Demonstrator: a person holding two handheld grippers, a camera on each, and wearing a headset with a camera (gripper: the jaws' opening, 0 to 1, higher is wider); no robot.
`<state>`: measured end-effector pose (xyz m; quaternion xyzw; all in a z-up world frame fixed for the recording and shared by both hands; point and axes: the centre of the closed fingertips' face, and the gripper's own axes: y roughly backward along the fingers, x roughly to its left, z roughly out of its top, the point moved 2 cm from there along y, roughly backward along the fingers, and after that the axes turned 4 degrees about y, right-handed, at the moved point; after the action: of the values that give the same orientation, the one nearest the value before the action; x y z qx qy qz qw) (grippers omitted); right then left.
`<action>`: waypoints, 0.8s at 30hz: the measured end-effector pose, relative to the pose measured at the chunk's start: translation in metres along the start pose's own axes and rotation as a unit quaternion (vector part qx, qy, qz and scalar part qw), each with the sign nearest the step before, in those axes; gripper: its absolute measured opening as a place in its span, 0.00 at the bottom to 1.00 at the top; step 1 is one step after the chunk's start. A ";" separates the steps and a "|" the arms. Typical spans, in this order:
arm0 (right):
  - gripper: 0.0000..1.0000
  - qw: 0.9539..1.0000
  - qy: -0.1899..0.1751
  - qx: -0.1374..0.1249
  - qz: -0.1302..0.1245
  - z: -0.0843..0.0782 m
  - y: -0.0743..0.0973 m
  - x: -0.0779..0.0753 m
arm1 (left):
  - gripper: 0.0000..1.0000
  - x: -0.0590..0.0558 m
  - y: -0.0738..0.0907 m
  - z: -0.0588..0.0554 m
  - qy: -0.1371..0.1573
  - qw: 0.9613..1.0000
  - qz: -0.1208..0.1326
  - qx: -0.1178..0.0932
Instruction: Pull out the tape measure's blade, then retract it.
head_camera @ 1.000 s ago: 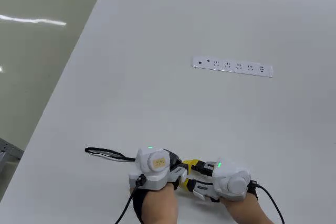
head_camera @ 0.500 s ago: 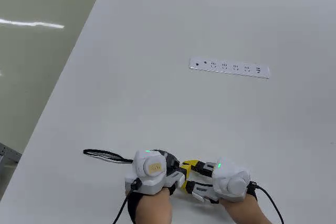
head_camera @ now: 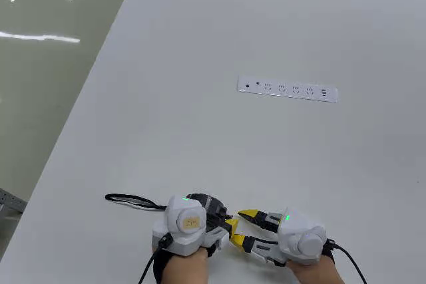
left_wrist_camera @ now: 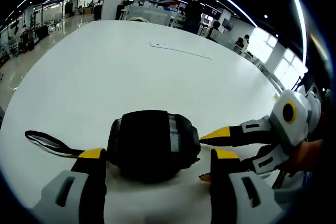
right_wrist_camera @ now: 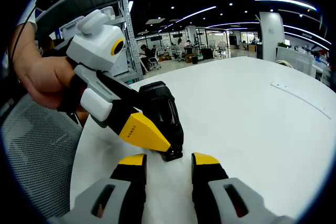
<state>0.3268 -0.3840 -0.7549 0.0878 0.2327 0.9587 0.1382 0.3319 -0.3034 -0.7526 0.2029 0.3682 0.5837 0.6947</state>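
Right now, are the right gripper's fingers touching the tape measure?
Apart. In the right gripper view the right gripper is open, and the tape measure's front end sits between its fingers with white table showing on both sides.

We see a white table carrying a power strip well beyond the fingers, and a tape measure between the fingers of the left gripper.

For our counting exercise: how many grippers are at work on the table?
2. The left gripper flanks the tape measure with its jaws; the right gripper, open, faces it from the right.
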 end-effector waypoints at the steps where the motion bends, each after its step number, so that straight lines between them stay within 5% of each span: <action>1: 0.33 1.000 -0.001 -0.002 -0.001 -0.001 0.001 0.000 | 0.80 -0.001 0.000 -0.001 -0.007 1.000 -0.003 0.001; 24: 0.34 0.999 -0.021 -0.018 -0.027 0.003 0.023 0.001 | 0.80 0.007 0.013 -0.001 -0.066 0.997 -0.045 -0.004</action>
<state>0.3218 -0.4016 -0.7411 0.0990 0.2143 0.9567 0.1705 0.3229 -0.2934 -0.7457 0.2212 0.3274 0.5387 0.7441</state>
